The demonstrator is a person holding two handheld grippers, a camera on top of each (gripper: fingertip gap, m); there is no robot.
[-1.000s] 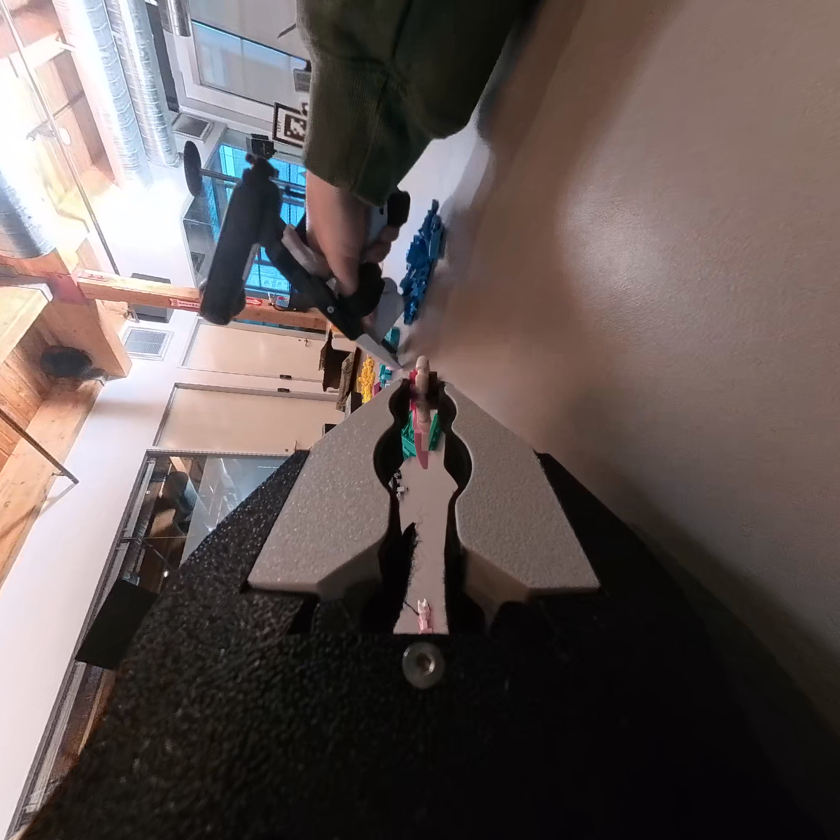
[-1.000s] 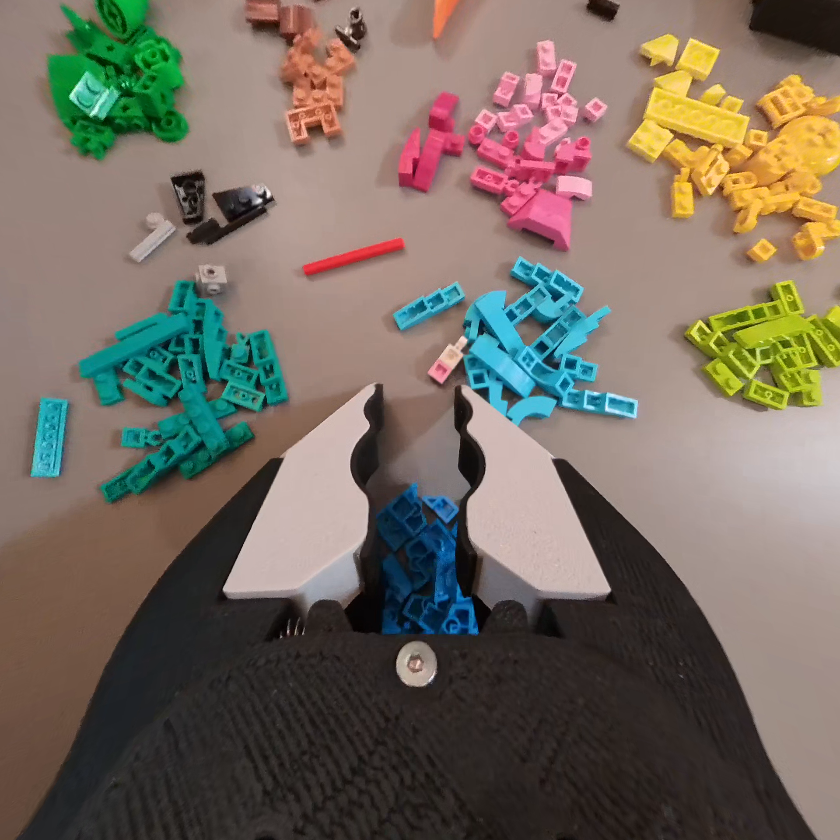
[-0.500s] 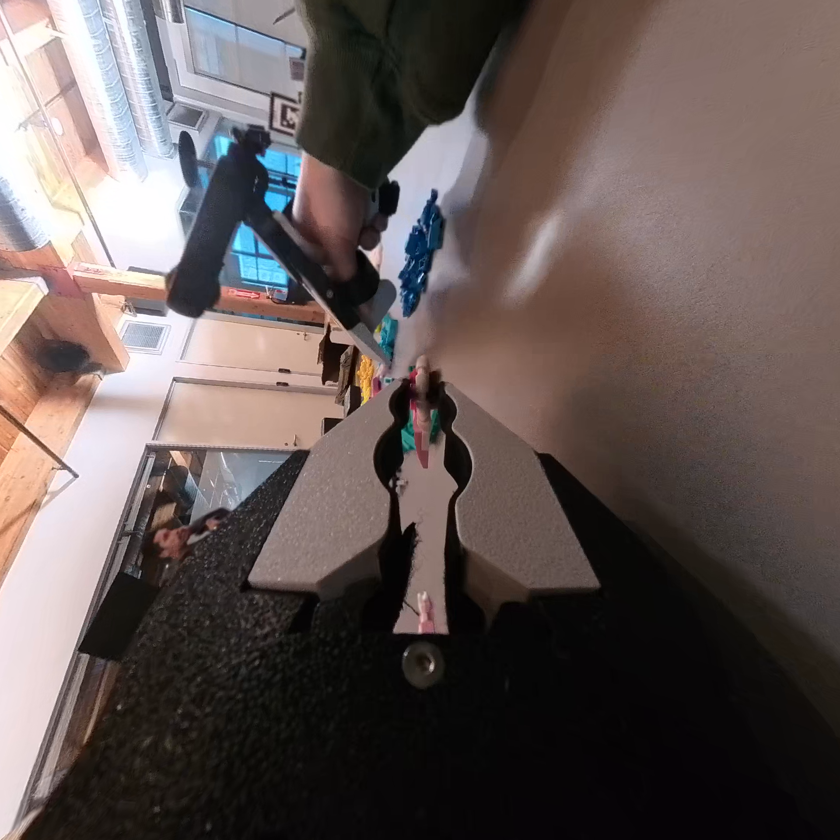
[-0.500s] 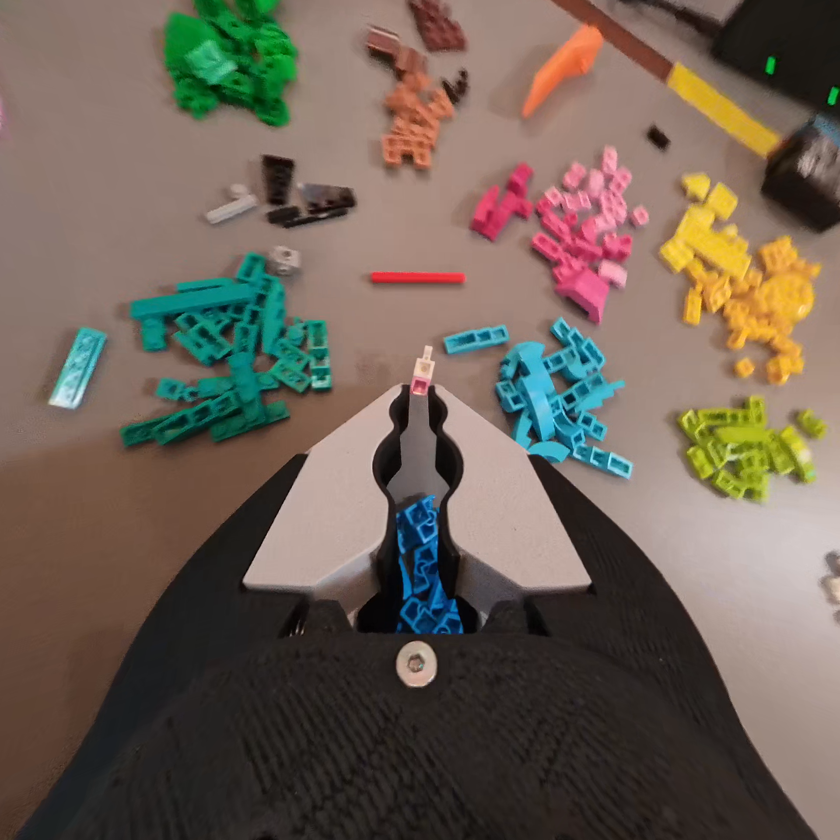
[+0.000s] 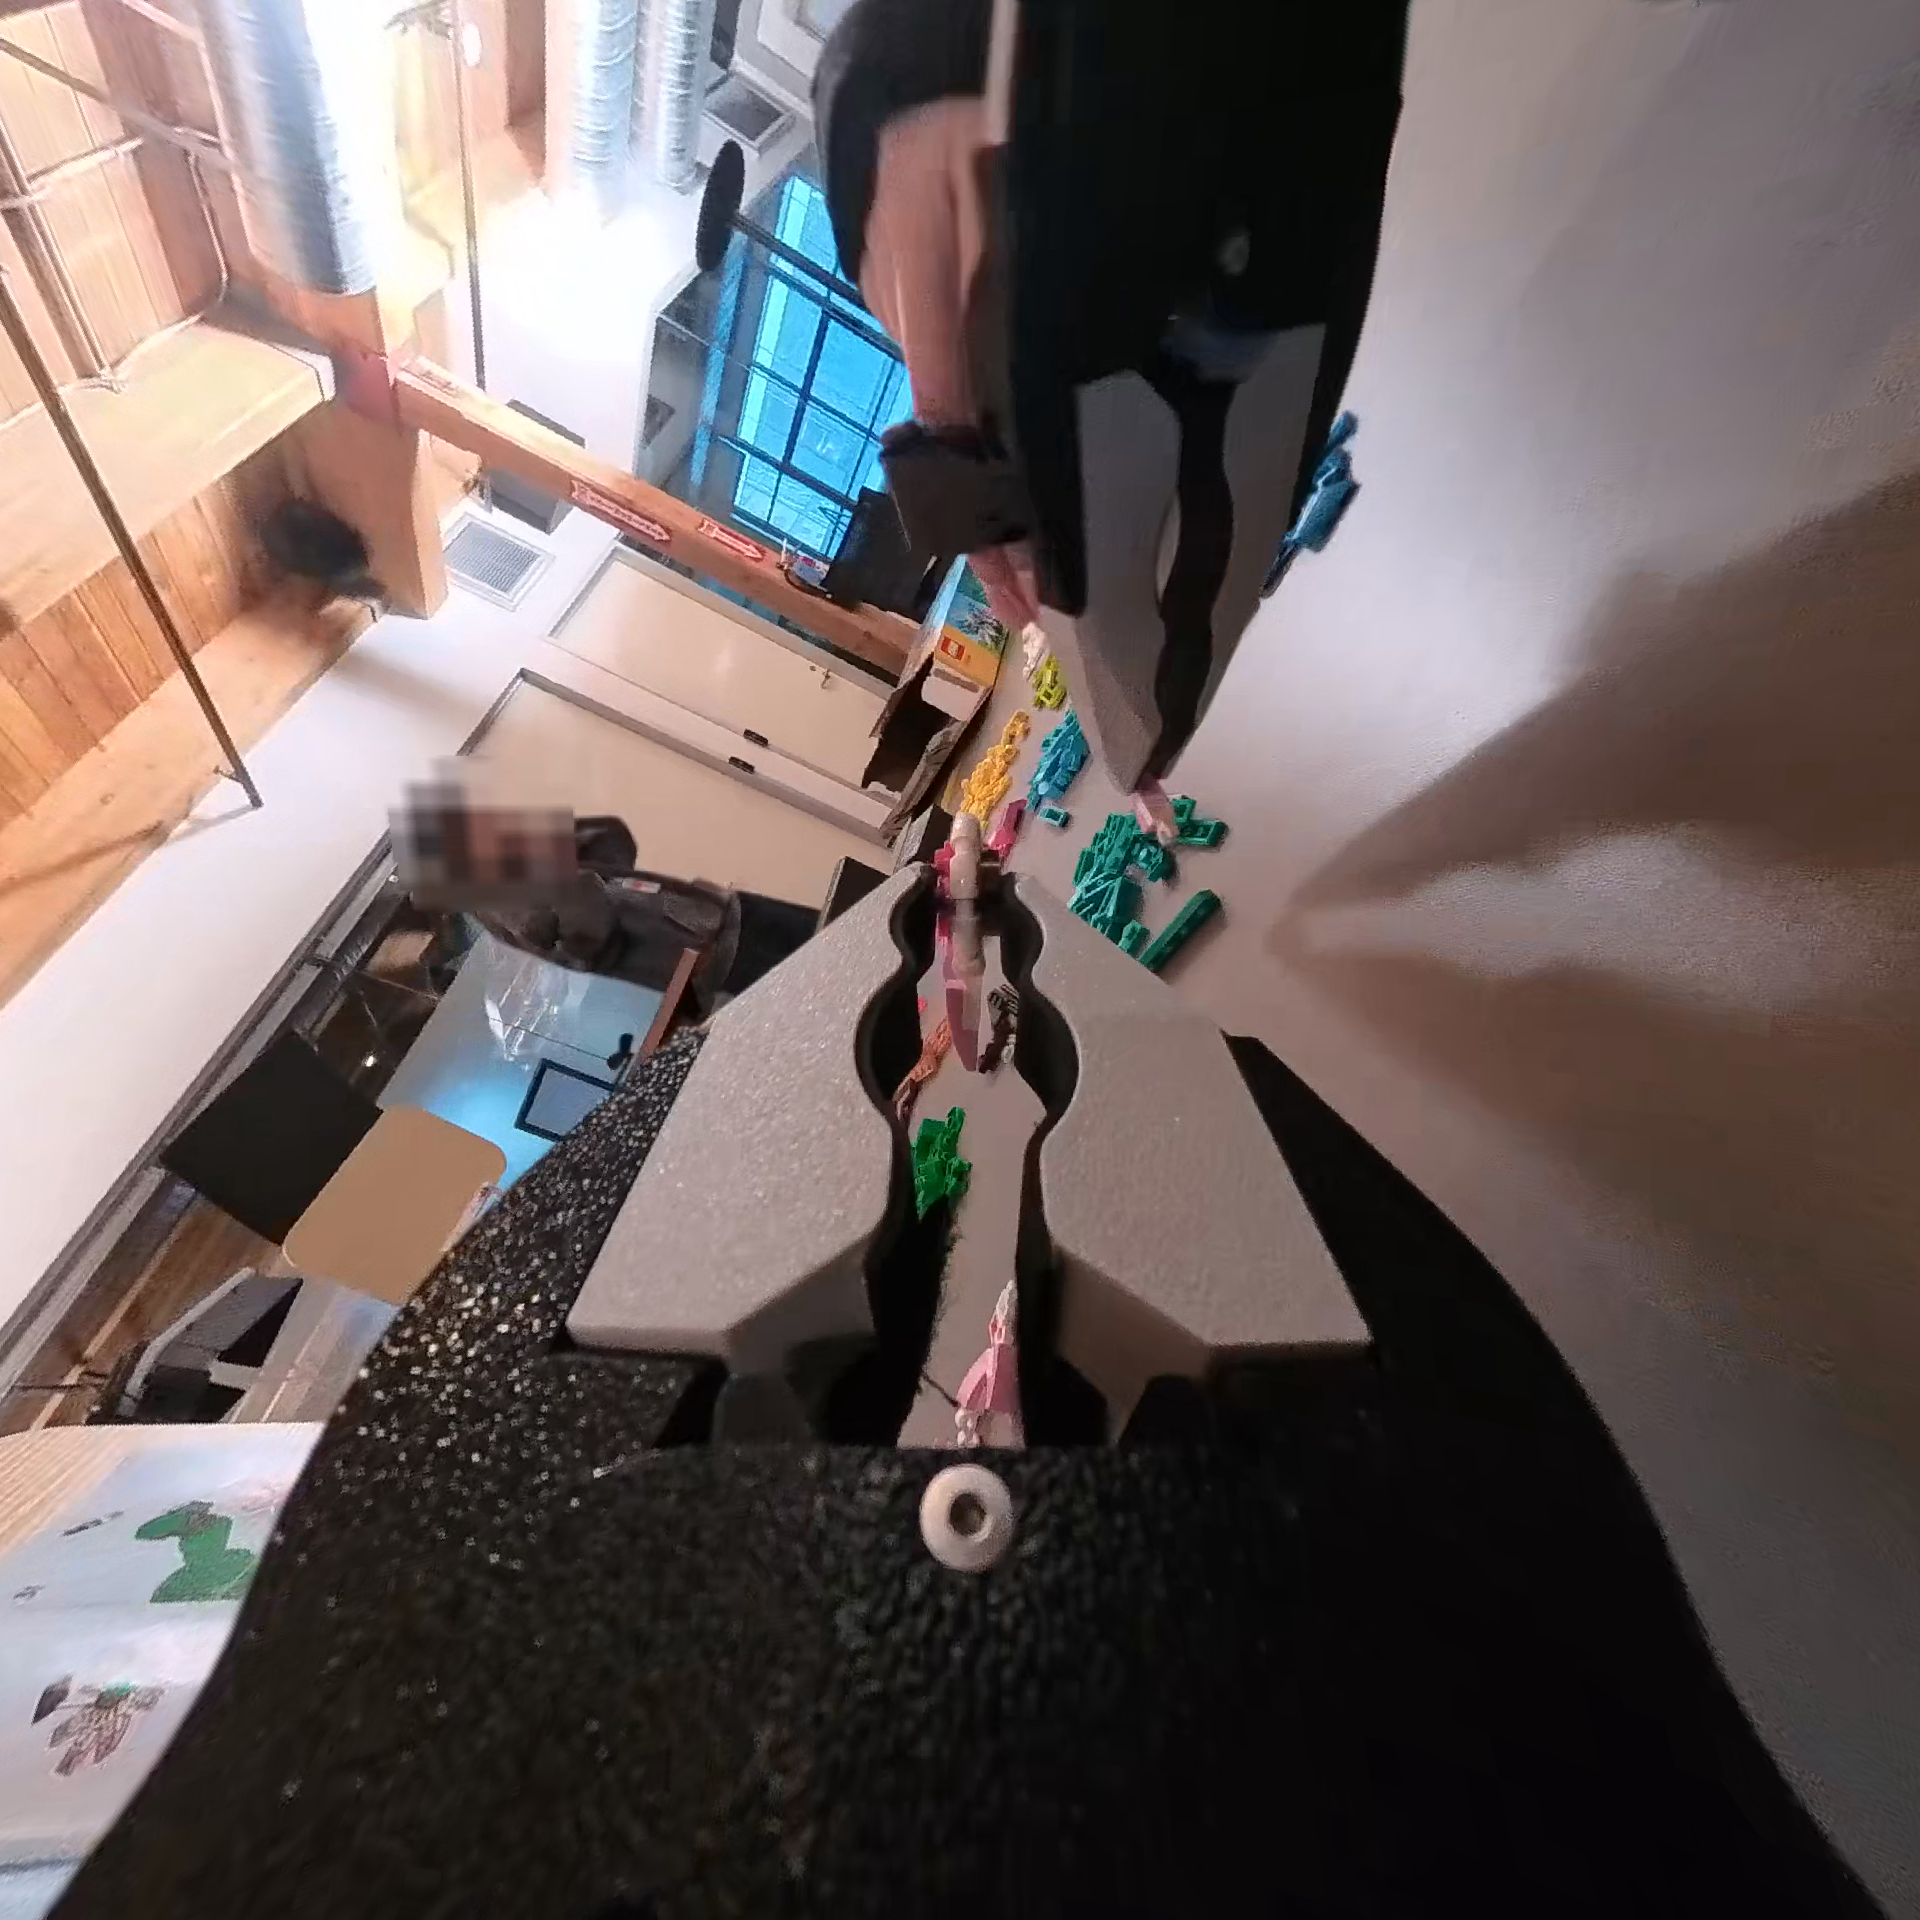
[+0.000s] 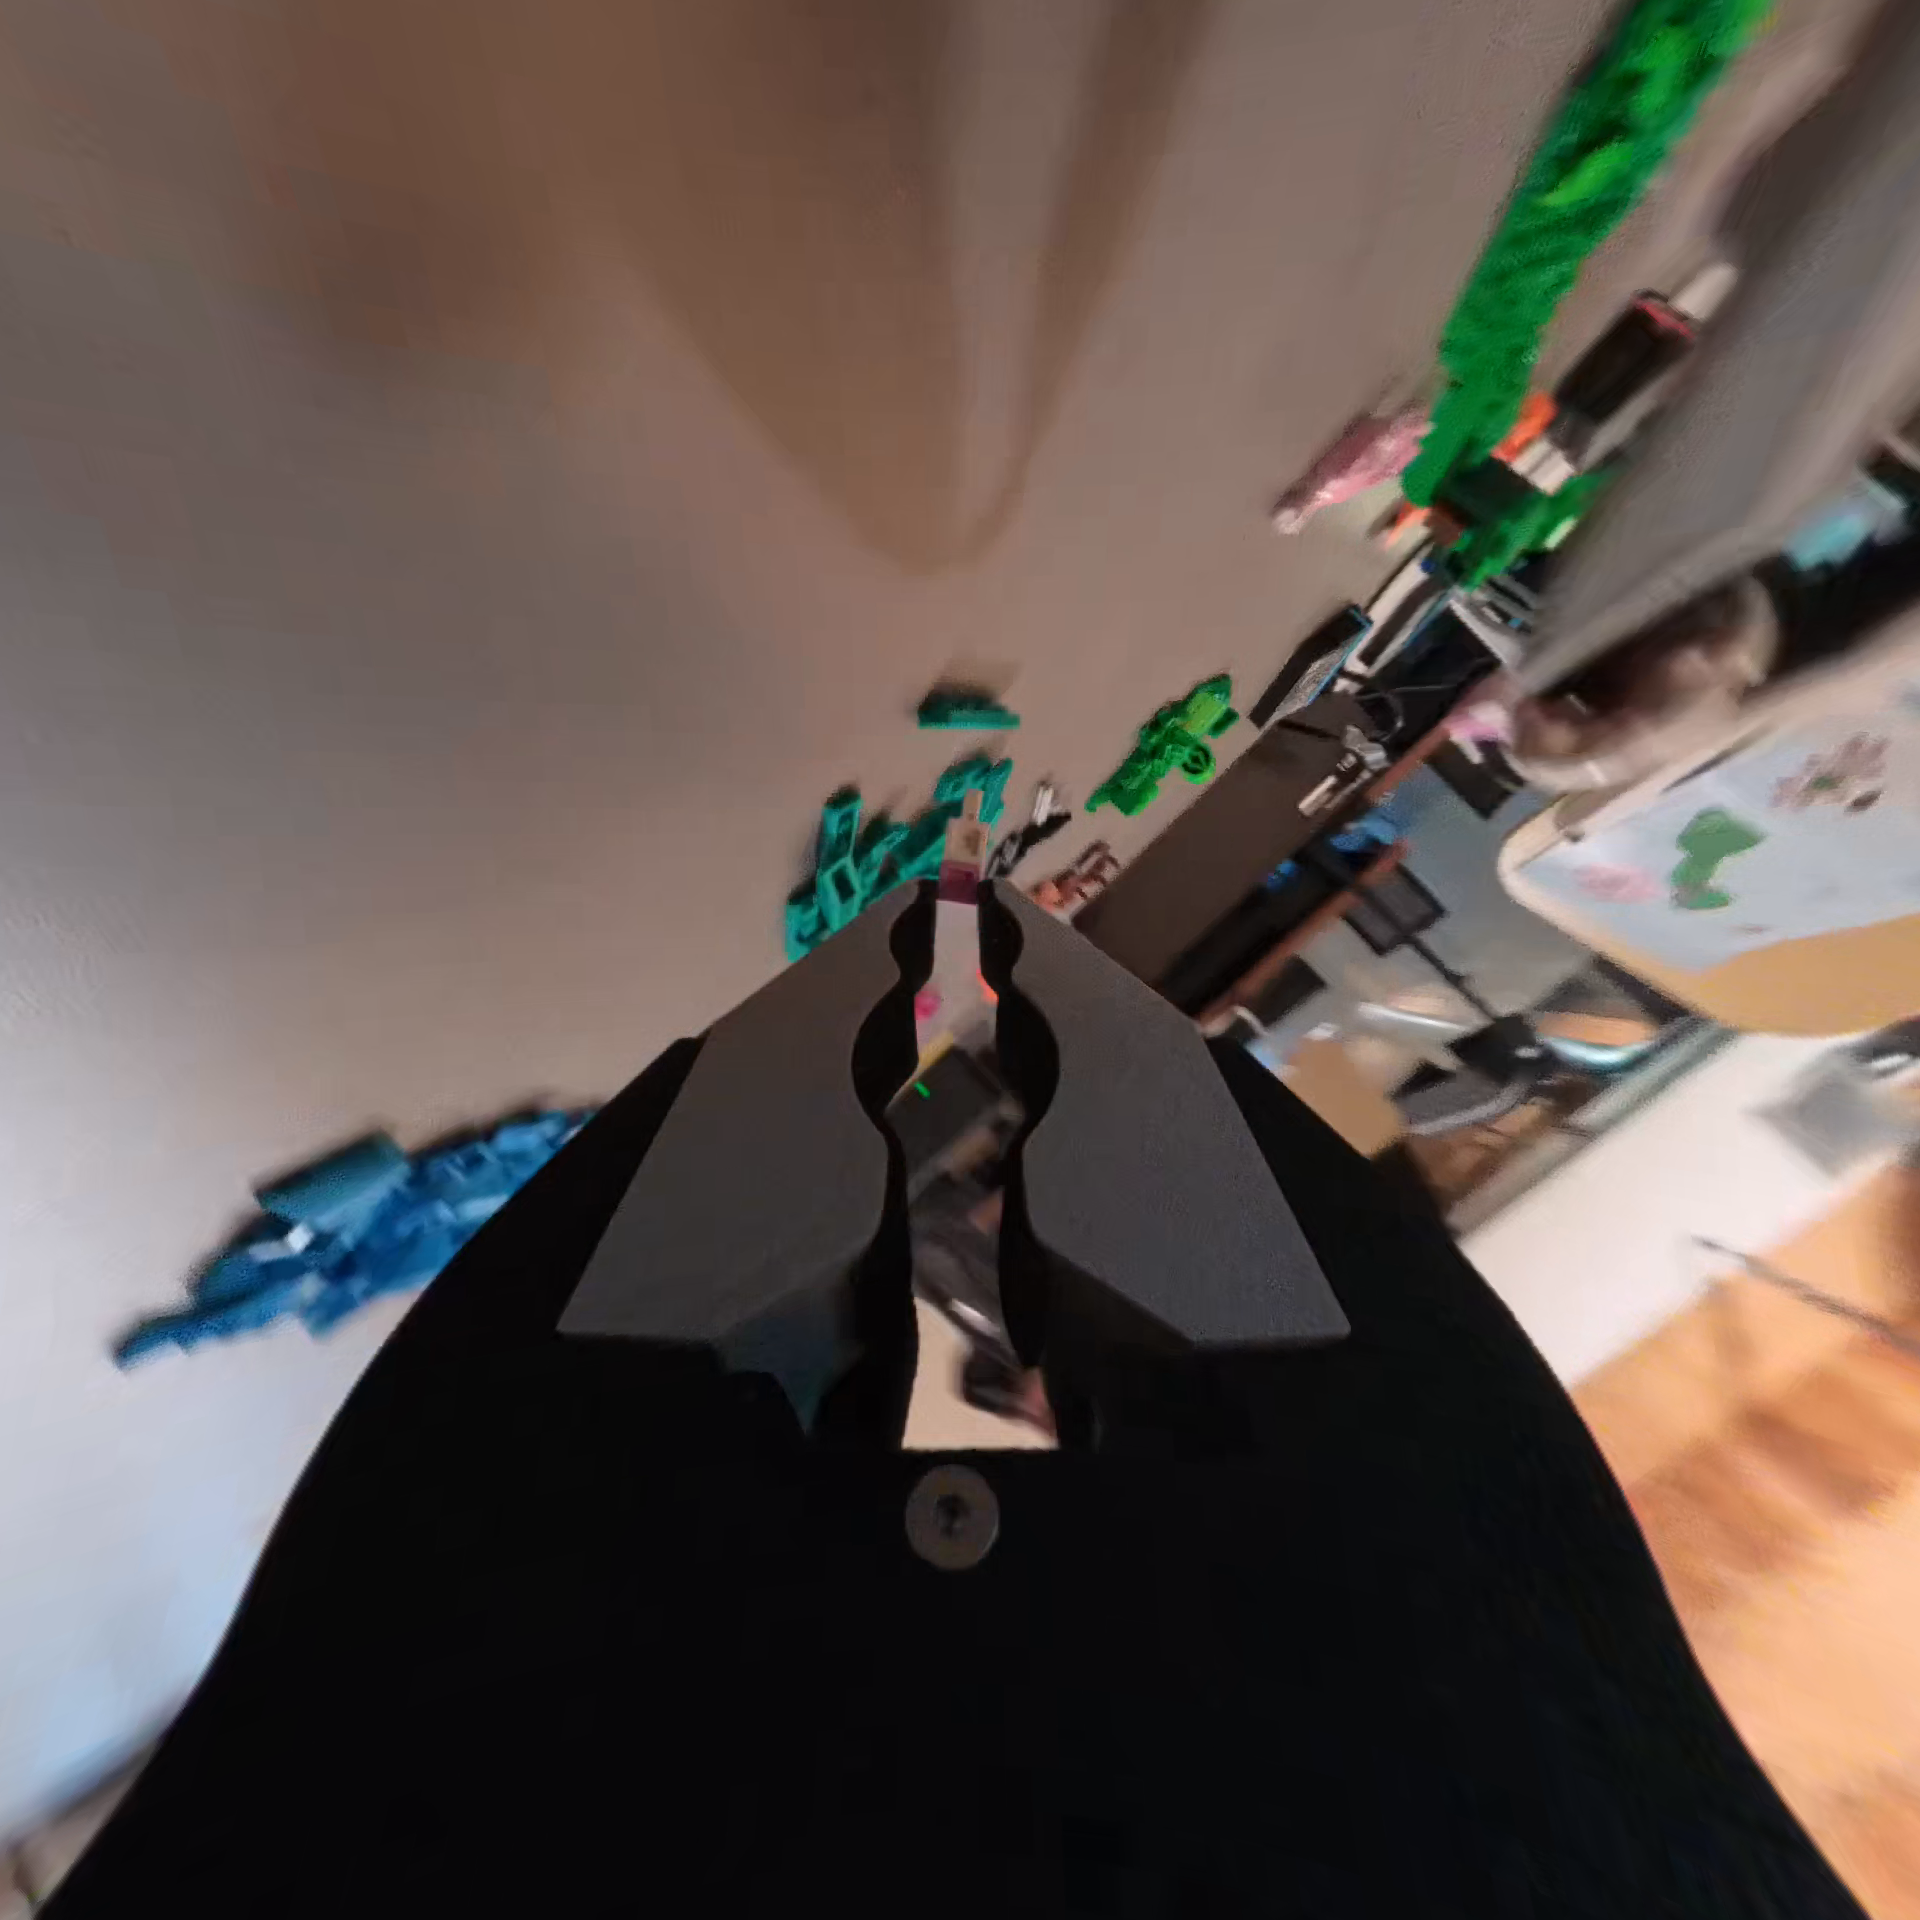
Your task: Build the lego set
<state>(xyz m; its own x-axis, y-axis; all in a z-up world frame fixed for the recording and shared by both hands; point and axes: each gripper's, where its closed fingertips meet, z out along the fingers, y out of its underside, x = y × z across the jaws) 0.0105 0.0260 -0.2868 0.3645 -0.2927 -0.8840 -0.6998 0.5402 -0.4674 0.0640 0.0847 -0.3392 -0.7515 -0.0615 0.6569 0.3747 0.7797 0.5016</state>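
My left gripper (image 5: 966, 881) is shut on a small pink and pale assembly (image 5: 964, 925), held in the air with the view rolled on its side. My right gripper (image 6: 959, 885) is shut on a small pink-and-tan piece (image 6: 963, 854), lifted off the table (image 6: 416, 623). In the left wrist view the right gripper (image 5: 1148, 800) hangs close above and right of mine, with the small pink piece (image 5: 1153, 808) at its tip. Sorted brick piles lie on the table: teal (image 5: 1127, 878), green (image 5: 940, 1158), yellow (image 5: 997, 769).
The right wrist view is blurred; teal (image 6: 883, 852), blue (image 6: 332, 1236) and green (image 6: 1164, 748) brick piles show on the table. An instruction sheet (image 5: 94, 1621) lies at lower left. A person (image 5: 582, 904) sits beyond the table. A set box (image 5: 961, 644) stands at the far end.
The right gripper closed on the small pink-and-tan piece, lifted it from the table and swung over close to my left gripper. Both views tilted sideways; the left gripper kept its hold.
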